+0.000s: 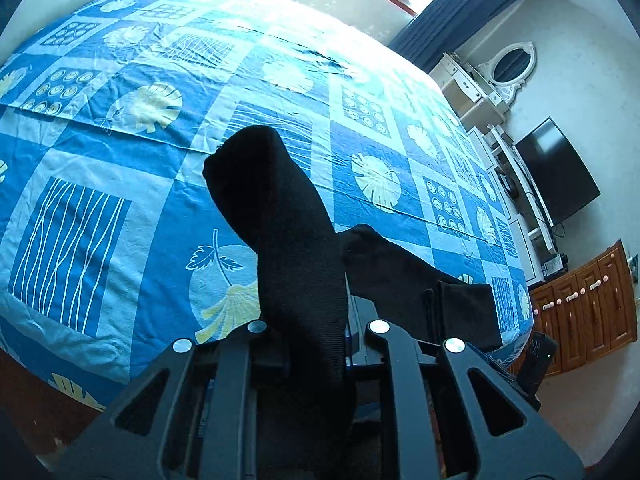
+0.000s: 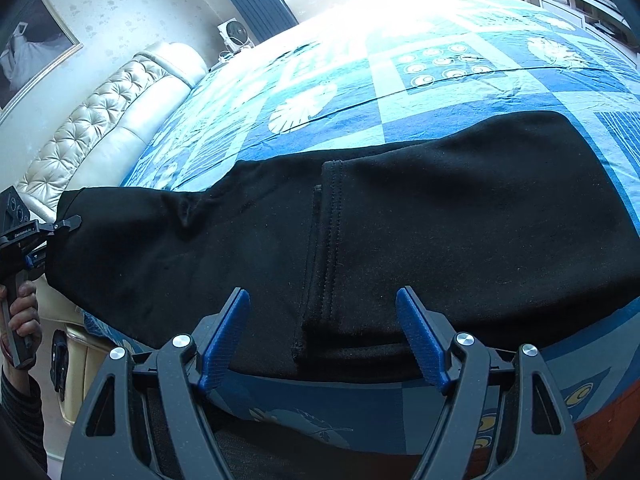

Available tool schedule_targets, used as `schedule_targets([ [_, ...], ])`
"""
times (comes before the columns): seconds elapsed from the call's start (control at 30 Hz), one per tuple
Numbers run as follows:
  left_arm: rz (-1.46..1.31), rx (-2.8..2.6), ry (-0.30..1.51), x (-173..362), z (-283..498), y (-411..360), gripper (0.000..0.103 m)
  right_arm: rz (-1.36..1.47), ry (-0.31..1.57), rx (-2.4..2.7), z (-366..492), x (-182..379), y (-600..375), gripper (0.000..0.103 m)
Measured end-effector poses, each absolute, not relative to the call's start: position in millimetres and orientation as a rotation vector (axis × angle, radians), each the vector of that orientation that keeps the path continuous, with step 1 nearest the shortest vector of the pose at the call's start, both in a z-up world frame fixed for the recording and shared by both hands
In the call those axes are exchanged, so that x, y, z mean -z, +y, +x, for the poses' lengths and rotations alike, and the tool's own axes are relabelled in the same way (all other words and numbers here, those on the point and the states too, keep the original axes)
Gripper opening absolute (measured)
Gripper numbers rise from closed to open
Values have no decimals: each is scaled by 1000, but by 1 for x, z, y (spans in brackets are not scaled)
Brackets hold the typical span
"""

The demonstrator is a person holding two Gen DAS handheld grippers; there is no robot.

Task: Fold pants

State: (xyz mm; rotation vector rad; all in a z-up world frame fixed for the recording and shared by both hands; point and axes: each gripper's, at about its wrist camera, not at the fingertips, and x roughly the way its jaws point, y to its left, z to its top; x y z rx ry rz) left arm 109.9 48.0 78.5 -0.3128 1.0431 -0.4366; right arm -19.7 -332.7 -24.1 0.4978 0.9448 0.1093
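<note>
While pants (image 2: 400, 220) lie across bed (image 2: 440, 92), we judge fold begun, not finished: left gripper (image 1: 308, 344) clamps raised end, right gripper (image 2: 324, 336) gapes wide at hem, gripping nothing

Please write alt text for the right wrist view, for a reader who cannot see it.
Black pants lie across a bed with a blue patterned sheet, and the open right tool hovers over their near edge. At far left, the left tool grips one end of the pants.
</note>
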Motion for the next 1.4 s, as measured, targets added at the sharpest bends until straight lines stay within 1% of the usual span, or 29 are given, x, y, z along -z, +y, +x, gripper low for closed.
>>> schedule_targets([
  [0.23, -126, 423, 1016, -102, 94, -27, 16, 557, 935, -93, -21, 22, -347, 76],
  [0.43, 54, 404, 978, -102, 80, -103, 16, 621, 928, -72, -22, 25, -364, 76],
  [0.77, 281, 322, 963, -49, 67, -207, 16, 720, 888, -8, -27, 24, -402, 76],
  [1.07, 388, 257, 977, -3, 62, -250, 16, 780, 854, 20, -31, 22, -426, 76],
  [1.4, 428, 224, 988, 20, 57, -260, 16, 804, 855, 21, -32, 25, -432, 76],
])
